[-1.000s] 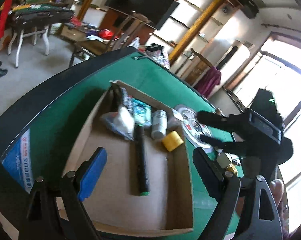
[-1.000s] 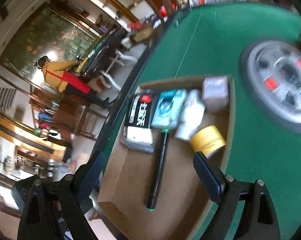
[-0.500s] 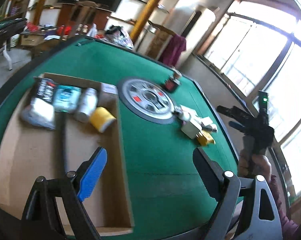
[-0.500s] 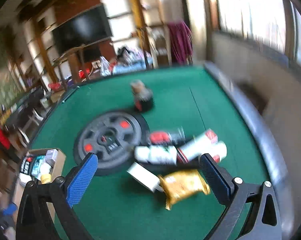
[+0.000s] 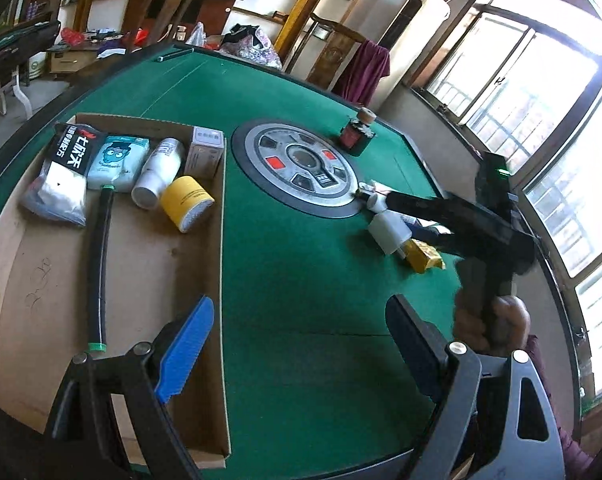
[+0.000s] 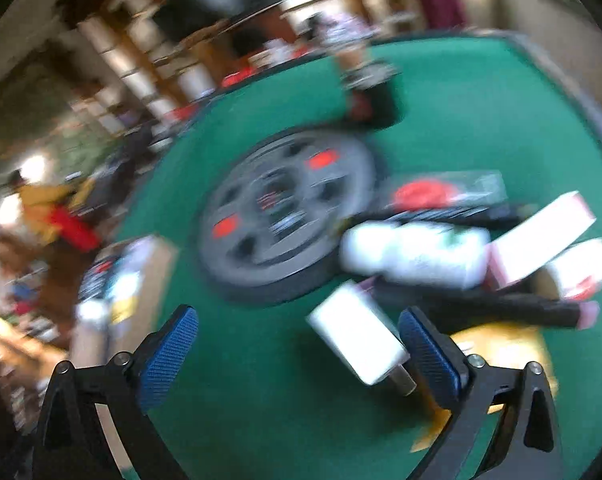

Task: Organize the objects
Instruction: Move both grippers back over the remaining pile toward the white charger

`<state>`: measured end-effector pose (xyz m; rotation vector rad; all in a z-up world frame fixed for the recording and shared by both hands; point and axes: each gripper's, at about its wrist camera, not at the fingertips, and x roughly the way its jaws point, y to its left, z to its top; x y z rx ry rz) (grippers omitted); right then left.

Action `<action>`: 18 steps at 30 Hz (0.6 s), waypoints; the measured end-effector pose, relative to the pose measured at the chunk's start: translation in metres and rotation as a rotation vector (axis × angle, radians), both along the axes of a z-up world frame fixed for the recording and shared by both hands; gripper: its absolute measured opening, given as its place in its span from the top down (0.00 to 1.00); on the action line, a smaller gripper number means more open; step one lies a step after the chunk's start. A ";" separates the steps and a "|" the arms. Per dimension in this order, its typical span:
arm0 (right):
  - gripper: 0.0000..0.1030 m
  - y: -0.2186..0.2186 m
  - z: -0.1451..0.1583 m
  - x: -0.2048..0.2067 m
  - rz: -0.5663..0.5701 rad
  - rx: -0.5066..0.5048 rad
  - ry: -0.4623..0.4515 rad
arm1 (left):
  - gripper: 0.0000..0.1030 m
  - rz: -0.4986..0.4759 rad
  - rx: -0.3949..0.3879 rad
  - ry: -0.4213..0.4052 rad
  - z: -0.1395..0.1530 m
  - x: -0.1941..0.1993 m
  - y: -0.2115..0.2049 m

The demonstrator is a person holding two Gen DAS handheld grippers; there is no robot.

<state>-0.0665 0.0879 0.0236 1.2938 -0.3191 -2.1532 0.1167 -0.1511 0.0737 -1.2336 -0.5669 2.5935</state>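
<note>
Flat cardboard box (image 5: 101, 248), green felt (image 5: 293, 280)

Right tongs (image 6: 297, 344) left the box (image 5: 217, 240) (now over loose clutter).

felt (image 5: 301, 280): bare mid-table | pile (image 6: 421, 256): blocks right | box (image 5: 222, 280): blocks left

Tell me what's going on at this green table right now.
A person with a two-finger gripper in each hand is sorting small items into a shallow cardboard box on the green felt table. Both grippers are open and empty. The right gripper reaches toward a loose pile including a white rectangular box and a white bottle. The left gripper hovers by the cardboard box's edge.
</note>
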 end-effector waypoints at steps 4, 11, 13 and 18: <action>0.00 0.003 0.005 0.020 0.178 -0.252 -0.052 | 0.15 -0.011 0.001 -0.032 -0.007 -0.010 0.008; 0.00 0.051 0.007 0.021 -0.030 -0.205 0.073 | 0.15 -0.052 -0.142 -0.034 -0.015 -0.042 0.061; 0.00 0.070 0.003 0.015 -0.109 -0.197 0.065 | 0.15 -0.067 -0.179 -0.022 -0.015 -0.056 0.079; 0.00 0.118 0.015 0.012 -0.279 -0.222 0.111 | 0.16 -0.120 -0.287 -0.035 -0.032 -0.103 0.134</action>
